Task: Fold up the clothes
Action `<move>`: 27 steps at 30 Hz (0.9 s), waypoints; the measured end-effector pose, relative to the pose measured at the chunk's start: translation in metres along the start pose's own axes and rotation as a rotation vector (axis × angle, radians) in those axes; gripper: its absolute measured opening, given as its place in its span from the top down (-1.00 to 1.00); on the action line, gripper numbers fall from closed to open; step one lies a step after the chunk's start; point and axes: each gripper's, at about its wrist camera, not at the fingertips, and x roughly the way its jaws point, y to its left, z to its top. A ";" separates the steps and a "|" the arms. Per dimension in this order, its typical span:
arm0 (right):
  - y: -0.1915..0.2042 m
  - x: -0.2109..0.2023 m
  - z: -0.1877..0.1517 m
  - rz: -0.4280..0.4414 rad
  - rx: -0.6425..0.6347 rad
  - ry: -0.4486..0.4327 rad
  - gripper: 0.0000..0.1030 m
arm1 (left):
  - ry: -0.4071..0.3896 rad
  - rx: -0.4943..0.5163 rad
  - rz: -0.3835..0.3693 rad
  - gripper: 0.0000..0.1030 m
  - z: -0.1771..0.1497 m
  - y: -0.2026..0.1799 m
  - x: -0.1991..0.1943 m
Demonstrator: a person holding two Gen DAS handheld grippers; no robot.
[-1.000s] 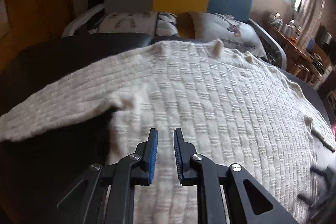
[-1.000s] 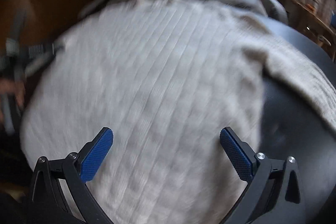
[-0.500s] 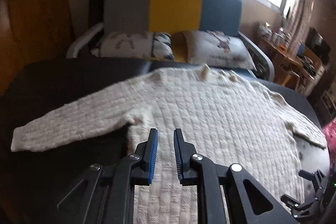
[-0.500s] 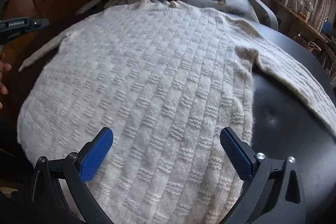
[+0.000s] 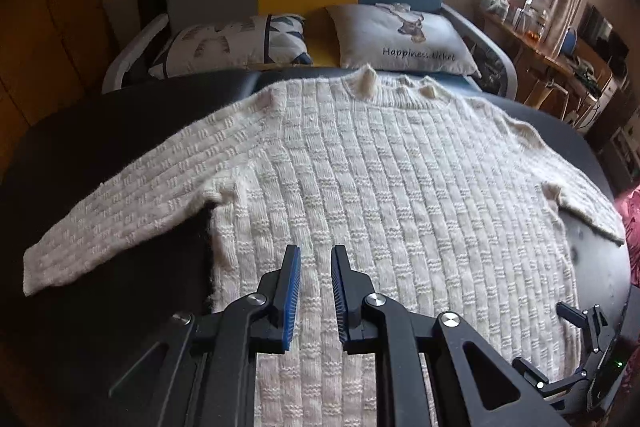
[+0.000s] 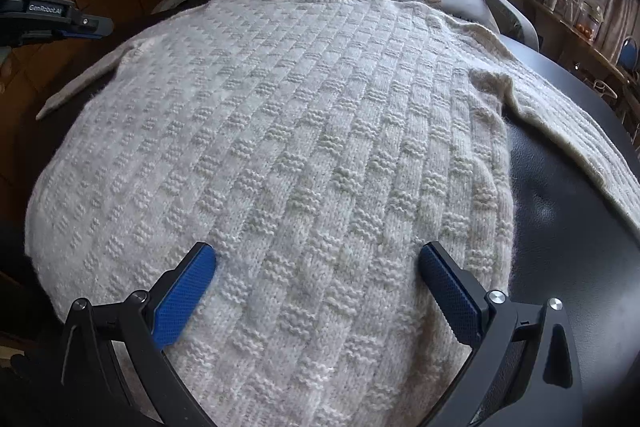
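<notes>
Sweater [image 5: 400,195], cream chunky knit: spread flat on dark bench [image 5: 100,131], sleeves out sideways. Likely soft, limp, bulky; best pinched at cuff or hem. Left tool [image 5: 316,291] nearly closed, empty; right tool [image 6: 318,279] wide open above hem.

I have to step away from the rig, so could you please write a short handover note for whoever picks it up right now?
Left gripper: nearly closed, a narrow gap, holding nothing, above the sweater's lower left body.
Right gripper: wide open, empty, over the lower hem area.
Sweater: cream knit, spread flat on the dark table, collar at the far edge, both sleeves stretched outward.
Done: laid out and smoothed.
Left: no fold made yet. Probably start by bringing the left sleeve across the body.
</notes>
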 end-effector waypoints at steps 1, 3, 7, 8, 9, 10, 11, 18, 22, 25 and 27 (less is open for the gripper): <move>-0.001 0.000 -0.001 0.000 0.000 -0.002 -1.00 | 0.005 0.004 0.002 0.71 0.000 -0.001 0.001; 0.001 -0.001 -0.003 -0.002 0.001 -0.005 -1.00 | 0.014 0.010 0.004 0.71 0.000 -0.001 0.004; 0.001 -0.005 -0.005 -0.003 -0.005 -0.008 -1.00 | 0.025 0.016 0.005 0.71 -0.002 -0.002 0.007; 0.000 -0.006 -0.005 -0.002 -0.006 -0.008 -1.00 | 0.028 0.018 0.005 0.71 -0.002 -0.002 0.008; 0.000 -0.006 -0.006 -0.002 -0.007 -0.008 -1.00 | 0.030 0.019 0.005 0.71 -0.003 -0.003 0.009; 0.000 -0.007 -0.006 -0.002 -0.007 -0.009 -1.00 | 0.033 0.021 0.005 0.71 -0.003 -0.003 0.010; 0.001 -0.007 -0.006 -0.004 -0.005 -0.009 -1.00 | 0.036 0.022 0.006 0.71 -0.003 -0.003 0.010; 0.005 -0.003 -0.004 -0.010 0.000 -0.013 -1.00 | 0.053 0.033 0.008 0.71 -0.006 -0.005 0.016; 0.003 -0.004 -0.004 -0.007 -0.004 -0.013 -1.00 | 0.056 0.036 0.010 0.71 -0.007 -0.005 0.017; 0.004 -0.003 -0.003 -0.009 -0.002 -0.013 -1.00 | 0.056 0.037 0.012 0.71 -0.008 -0.006 0.017; 0.003 -0.003 -0.003 -0.009 -0.004 -0.013 -1.00 | 0.057 0.038 0.012 0.71 -0.009 -0.007 0.017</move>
